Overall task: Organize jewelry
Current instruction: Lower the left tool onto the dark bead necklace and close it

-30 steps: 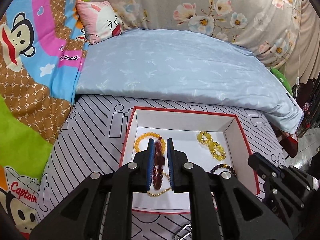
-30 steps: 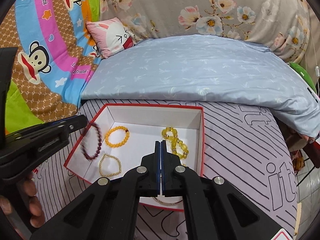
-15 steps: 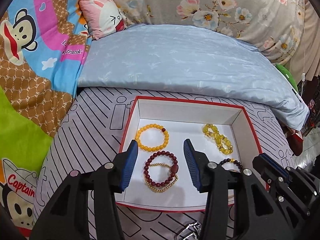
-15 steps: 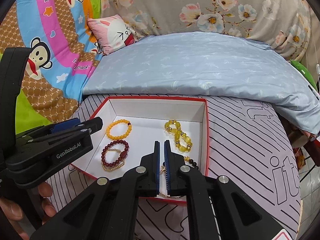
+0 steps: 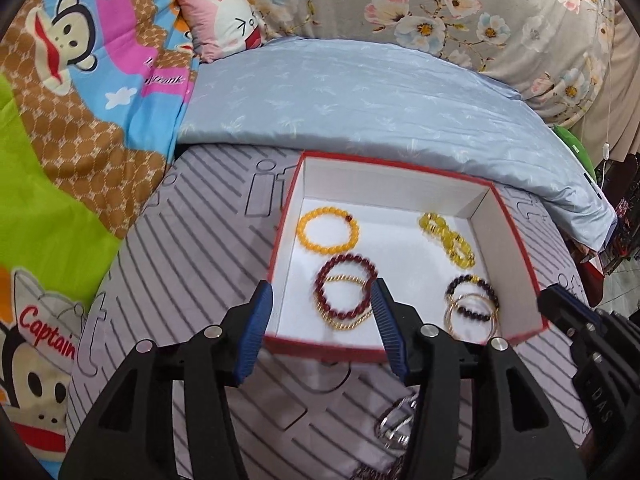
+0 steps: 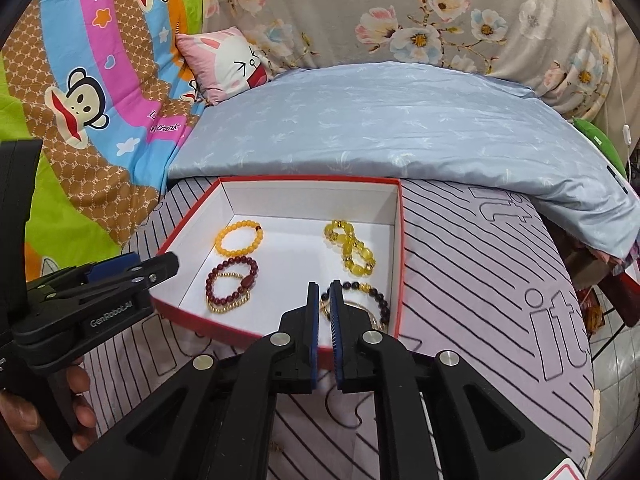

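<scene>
Both views were taken from cameras fixed on the tools, pointed forward and down at the bed from close by. The red box (image 5: 516,232) (image 6: 280,179) was seen in both, from its left side in one and its right side in the other.

The box (image 6: 400,264) looks like matt card — red outside, plain white within. The dark red bracelet (image 6: 232,284) and orange bracelet (image 6: 239,237) are smooth, glossy beads; the yellow bracelet (image 6: 352,251) looks translucent. A gold chain (image 5: 346,322) glints like metal. The blue quilt (image 6: 380,128) has a soft satin sheen — the striped bed sheet (image 6: 480,280) is matt cloth.
</scene>
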Available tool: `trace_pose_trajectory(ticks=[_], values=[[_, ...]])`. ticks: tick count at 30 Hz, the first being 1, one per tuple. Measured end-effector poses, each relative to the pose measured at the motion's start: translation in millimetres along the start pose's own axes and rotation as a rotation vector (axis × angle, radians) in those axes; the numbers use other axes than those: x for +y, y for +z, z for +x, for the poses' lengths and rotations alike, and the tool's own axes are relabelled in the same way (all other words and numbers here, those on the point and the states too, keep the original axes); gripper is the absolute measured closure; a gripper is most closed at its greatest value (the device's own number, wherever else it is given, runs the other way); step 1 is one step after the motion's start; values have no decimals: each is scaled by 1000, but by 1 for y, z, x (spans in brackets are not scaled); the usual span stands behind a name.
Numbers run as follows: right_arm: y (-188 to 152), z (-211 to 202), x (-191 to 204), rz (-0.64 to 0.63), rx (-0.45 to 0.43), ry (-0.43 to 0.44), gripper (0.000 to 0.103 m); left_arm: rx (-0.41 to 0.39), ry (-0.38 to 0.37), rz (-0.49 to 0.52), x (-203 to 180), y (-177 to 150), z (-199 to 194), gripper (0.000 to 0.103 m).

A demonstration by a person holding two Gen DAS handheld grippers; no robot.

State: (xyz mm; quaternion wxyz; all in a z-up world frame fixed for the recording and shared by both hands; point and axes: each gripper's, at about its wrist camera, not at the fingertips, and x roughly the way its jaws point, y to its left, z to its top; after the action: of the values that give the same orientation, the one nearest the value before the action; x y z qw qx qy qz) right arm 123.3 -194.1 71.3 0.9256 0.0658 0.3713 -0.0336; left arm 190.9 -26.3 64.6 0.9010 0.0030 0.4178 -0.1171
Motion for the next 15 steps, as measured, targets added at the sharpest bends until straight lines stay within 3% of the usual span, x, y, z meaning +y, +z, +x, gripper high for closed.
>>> trace_pose_trajectory(ticks=[3, 6, 11, 15], values=[[-13, -10, -4, 10, 7, -6, 84, 17, 0, -12, 9, -17, -6, 54], [-28, -17, -7, 18, 24, -12, 84, 43, -5, -23, 15, -36, -12, 52], [-53, -26, -10, 20, 60, -27, 84, 92, -49, -47, 14, -66, -21, 40], [-67, -31, -13, 37, 80, -25, 84, 128, -77, -48, 2, -84, -23, 40]])
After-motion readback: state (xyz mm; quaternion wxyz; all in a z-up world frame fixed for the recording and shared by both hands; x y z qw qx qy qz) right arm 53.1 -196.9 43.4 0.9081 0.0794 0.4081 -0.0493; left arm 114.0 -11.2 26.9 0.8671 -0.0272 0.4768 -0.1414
